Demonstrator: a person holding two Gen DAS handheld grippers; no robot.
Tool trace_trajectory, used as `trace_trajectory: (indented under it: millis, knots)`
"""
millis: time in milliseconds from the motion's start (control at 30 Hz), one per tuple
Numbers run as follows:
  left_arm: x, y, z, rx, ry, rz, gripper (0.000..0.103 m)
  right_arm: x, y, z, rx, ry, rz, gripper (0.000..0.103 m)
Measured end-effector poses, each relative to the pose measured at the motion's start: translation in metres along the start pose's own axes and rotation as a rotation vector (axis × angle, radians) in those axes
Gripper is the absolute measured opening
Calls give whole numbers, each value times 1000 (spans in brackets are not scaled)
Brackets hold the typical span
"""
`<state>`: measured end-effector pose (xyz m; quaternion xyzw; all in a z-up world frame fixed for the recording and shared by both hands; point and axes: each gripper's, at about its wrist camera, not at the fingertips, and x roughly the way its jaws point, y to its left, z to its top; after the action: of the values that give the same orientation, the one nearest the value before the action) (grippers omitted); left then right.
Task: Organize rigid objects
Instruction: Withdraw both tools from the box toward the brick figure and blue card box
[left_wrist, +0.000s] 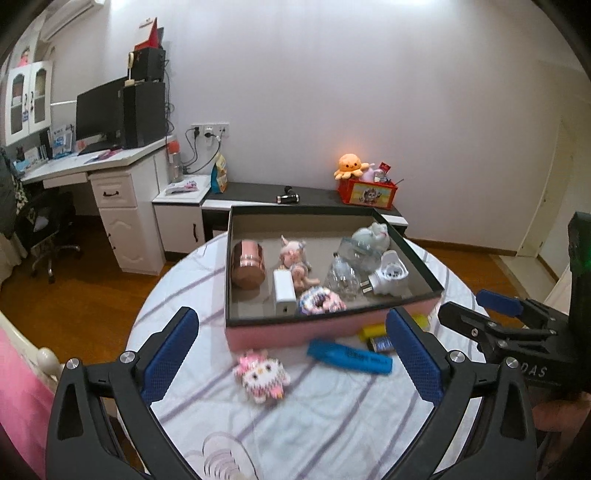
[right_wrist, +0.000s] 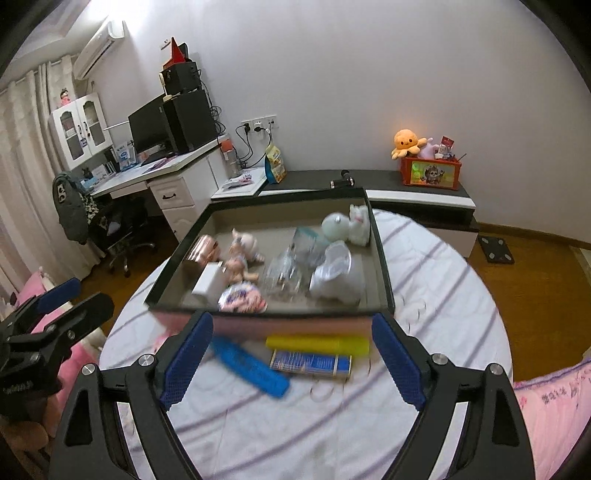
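While both the left gripper and right gripper are held wide open and empty, a blue case is seen lying near the pink box.

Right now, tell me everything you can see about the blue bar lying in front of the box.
The blue bar is a long, flat, bright blue piece, seemingly hard plastic, with darker lettering on top too blurred to read. It lies flat and slanted on the striped tablecloth, just in front of the pink box. In the right wrist view its far end lies close to a yellow stick and a small blue packet; contact is unclear. Neither hand-held gripper touches it.
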<state>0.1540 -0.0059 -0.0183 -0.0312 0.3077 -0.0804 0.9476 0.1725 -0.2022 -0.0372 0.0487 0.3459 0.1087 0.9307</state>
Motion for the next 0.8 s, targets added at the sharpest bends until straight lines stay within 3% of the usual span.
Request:
trace_trajectory:
  millis: [400,800]
  knots:
    - [-28,2,-39,-40,30,39,103,-32,12,-43,-6,10,-22,89]
    - [-34,2,-53,-47,53,37,103,-42,12,-49,-2,-8,-52,89]
